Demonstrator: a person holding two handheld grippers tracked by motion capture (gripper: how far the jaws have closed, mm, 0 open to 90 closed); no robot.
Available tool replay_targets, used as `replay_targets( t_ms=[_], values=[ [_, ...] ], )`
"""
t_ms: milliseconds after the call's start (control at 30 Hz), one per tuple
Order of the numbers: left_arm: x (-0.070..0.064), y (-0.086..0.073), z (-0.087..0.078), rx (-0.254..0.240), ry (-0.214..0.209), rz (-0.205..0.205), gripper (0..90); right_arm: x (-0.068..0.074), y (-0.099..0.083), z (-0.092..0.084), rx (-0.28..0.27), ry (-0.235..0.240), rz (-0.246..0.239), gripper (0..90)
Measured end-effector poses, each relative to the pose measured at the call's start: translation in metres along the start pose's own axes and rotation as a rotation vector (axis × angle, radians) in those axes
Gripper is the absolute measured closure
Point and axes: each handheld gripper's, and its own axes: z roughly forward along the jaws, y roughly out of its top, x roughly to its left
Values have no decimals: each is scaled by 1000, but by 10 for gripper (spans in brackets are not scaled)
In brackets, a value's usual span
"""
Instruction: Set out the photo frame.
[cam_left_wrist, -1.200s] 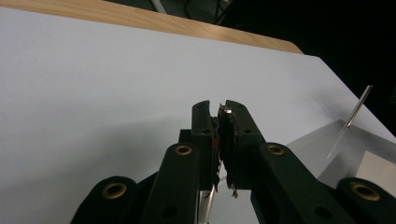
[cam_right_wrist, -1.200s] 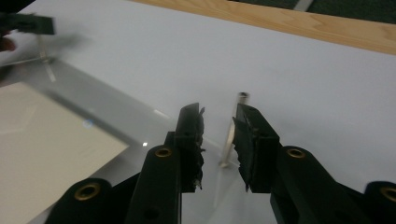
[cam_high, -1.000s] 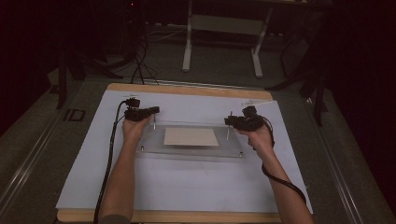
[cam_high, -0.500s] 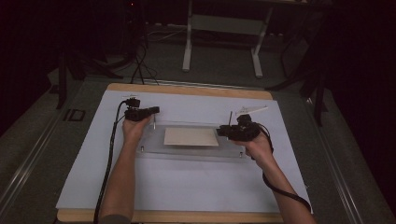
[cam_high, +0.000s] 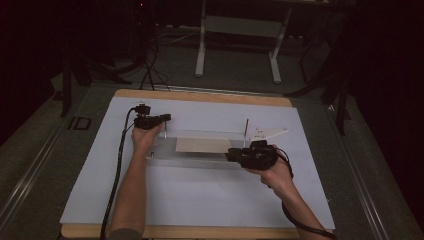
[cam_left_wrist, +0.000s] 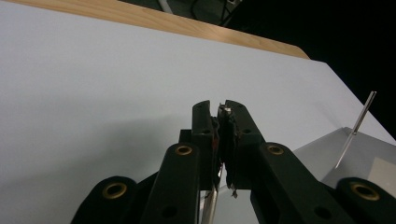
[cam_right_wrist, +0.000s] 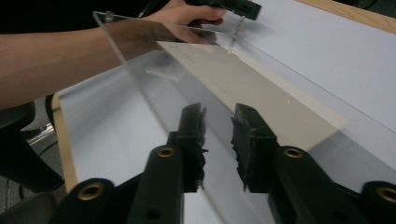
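The thing in hand is a clear plate (cam_high: 200, 152), acrylic by the look of it, lying flat on the white sheet (cam_high: 200, 200) that covers the wooden bench (cam_high: 200, 96), about mid-sheet and a bit toward the far side. Under or inside it sits a beige rectangular panel (cam_high: 202, 145), matte and plain. Thin metal pins stand up at its corners: one at the far right (cam_high: 246, 131) and one at the left end (cam_right_wrist: 237, 31). Just past the right pin lies a small white bracket (cam_high: 267, 133) with a few tiny holes (no writing on it that I can read, and no labels anywhere else either).

Left tongs (cam_high: 159, 119) are clamped tight on the left pin; in the left gripper view the jaws (cam_left_wrist: 220, 122) are pinched together on a thin metal shaft.

Right tongs (cam_high: 231, 156) sit at the plate's near right edge. In the right gripper view they (cam_right_wrist: 218, 122) are partly open and have just been closing, with the clear edge running up between the jaws; the pads don't appear to be pressing on it.
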Motion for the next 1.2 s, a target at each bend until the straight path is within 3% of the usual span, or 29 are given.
replay_targets(
  t_ms=[200, 500, 700, 800, 900, 933, 1200],
  values=[
    [0, 0, 0, 2, -4, 2, 837, 15, -3, 4, -3, 21, -31, 896],
    [0, 0, 0, 2, -1, -9, 836, 34, -14, 13, -9, 65, -43, 898],
    [0, 0, 0, 3, -5, -9, 835, 34, -24, 23, 0, 27, -17, 900],
    [1, 0, 0, -1, -9, -16, 834, 36, -30, 30, -14, -36, -19, 900],
    [0, 0, 1, 2, -6, -17, 833, 36, -32, 33, -21, -50, -11, 900],
    [1, 0, 0, 1, -10, -19, 833, 37, -33, 33, -37, -87, -12, 900],
    [-1, 2, 1, 12, 12, -9, 829, 37, -30, 32, -75, -114, -4, 900]
  ],
)
